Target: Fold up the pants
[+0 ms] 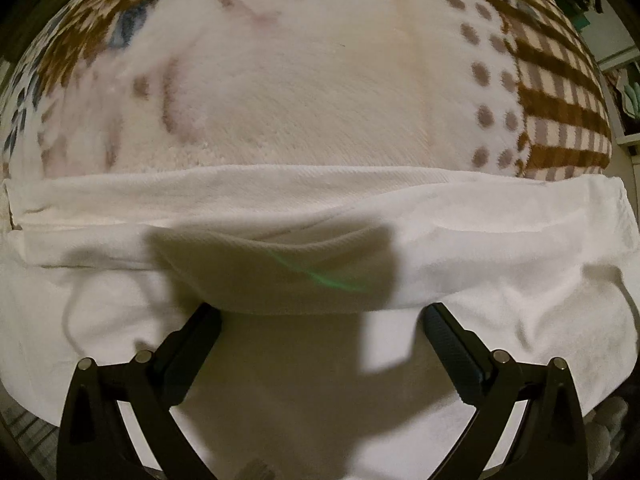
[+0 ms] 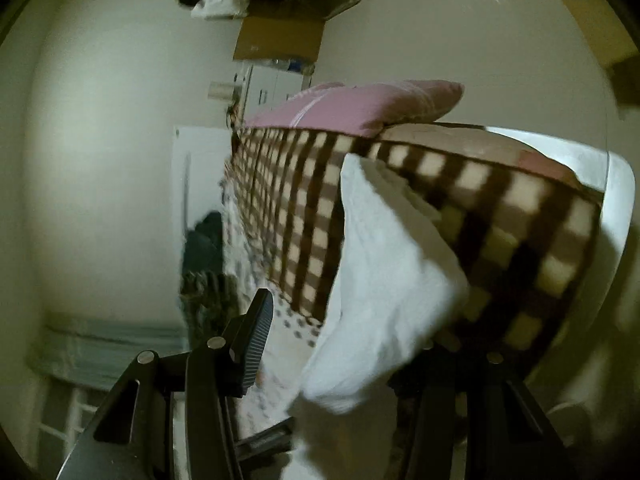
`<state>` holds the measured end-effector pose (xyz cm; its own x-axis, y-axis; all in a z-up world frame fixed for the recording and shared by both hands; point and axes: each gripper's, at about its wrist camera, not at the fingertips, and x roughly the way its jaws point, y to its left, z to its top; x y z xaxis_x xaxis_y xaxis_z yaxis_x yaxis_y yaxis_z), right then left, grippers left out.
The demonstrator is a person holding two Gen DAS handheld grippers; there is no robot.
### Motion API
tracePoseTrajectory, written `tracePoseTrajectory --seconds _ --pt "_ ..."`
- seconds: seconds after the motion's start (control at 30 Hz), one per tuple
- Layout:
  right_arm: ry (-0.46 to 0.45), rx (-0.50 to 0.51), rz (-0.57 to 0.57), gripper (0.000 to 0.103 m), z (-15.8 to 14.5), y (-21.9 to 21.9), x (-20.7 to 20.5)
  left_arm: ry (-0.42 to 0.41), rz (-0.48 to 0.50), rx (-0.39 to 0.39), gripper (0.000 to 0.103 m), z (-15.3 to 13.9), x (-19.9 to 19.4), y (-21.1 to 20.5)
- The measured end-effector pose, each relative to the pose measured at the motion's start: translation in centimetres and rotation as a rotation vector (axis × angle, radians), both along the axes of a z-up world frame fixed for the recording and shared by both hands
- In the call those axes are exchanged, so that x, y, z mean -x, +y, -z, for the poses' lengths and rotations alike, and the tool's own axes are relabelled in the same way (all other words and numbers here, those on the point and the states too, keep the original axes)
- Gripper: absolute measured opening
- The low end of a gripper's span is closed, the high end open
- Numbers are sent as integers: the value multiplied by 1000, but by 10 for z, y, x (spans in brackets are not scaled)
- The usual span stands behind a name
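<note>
White pants (image 1: 320, 216) lie folded in layers across the patterned blanket (image 1: 304, 88) in the left wrist view. My left gripper (image 1: 322, 312) is open just above the cloth, its fingertips at the edge of a folded layer, holding nothing. In the right wrist view, tilted sideways, a corner of the white pants (image 2: 384, 280) hangs over the bed edge. My right gripper (image 2: 344, 340) is open; its left finger (image 2: 256, 340) shows clear, the right one is partly hidden behind the cloth.
The bed carries a brown checked blanket (image 2: 400, 208) and a pink pillow (image 2: 360, 104). A cream wall (image 2: 100, 160), cardboard boxes (image 2: 280, 36) and dark clothing (image 2: 200, 248) lie beyond the bed. Shelves (image 1: 628, 92) stand at the right.
</note>
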<state>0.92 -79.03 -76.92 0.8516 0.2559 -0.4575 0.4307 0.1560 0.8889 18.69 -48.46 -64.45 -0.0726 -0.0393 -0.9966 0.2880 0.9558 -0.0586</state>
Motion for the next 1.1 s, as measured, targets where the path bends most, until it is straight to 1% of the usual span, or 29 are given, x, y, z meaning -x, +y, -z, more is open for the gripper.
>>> tracePoseTrajectory --seconds 0.03,0.1,0.2,0.27,0.3,0.33,0.4,0.43,0.47,0.53,0.57,0.63,0.7,0.77,0.8,0.83,0.87,0.93,1.0,1.1 --pt "28 12 -11 53 5 0 -7 1 -2 -1 103 0 -3 10" --pt "29 7 -20 53 14 0 -16 5 -10 -3 103 4 -11 5" --pt "31 8 -38 53 11 0 -25 4 -19 -5 103 11 -25 5" --pt "35 10 -40 53 5 2 -21 3 -23 -7 103 17 -29 5" --pt "63 28 -44 53 6 2 -20 2 -24 -8 103 19 -32 5" --pt "77 41 -44 53 -1 6 -15 2 -26 -8 103 21 -34 6" --pt "106 67 -43 53 -3 9 -10 3 -28 -8 103 21 -32 7" --pt "109 68 -36 53 -9 12 -5 3 -29 -9 103 21 -33 6" --pt "111 62 -24 54 -10 13 -2 4 -29 -9 103 21 -33 5" --pt "93 24 8 62 -11 13 3 4 -30 -9 103 21 -33 5" --pt "82 5 27 63 -12 13 5 3 -30 -9 103 21 -32 4" --pt "85 -11 43 64 -10 12 2 -5 -33 -8 103 17 -25 5" --pt "112 10 35 64 -10 13 -8 -21 -37 -5 103 16 -21 6" --pt "155 32 35 57 -16 17 -13 -35 -40 -2 103 16 -19 7" --pt "188 45 36 39 -18 17 -16 -32 -37 -4 103 16 -20 7" --pt "250 77 31 17 -19 19 -18 -23 -37 -3 103 16 -21 7" --pt "281 99 28 17 -20 20 -18 -16 -41 1 103 14 -22 8" --pt "301 128 41 12 -27 24 -13 -18 -62 19 103 8 -23 12" --pt "312 154 47 9 -35 27 -10 -34 -84 35 103 -2 -26 21" --pt "304 191 52 8 -56 35 -6 -59 -107 71 103 -22 -29 37"
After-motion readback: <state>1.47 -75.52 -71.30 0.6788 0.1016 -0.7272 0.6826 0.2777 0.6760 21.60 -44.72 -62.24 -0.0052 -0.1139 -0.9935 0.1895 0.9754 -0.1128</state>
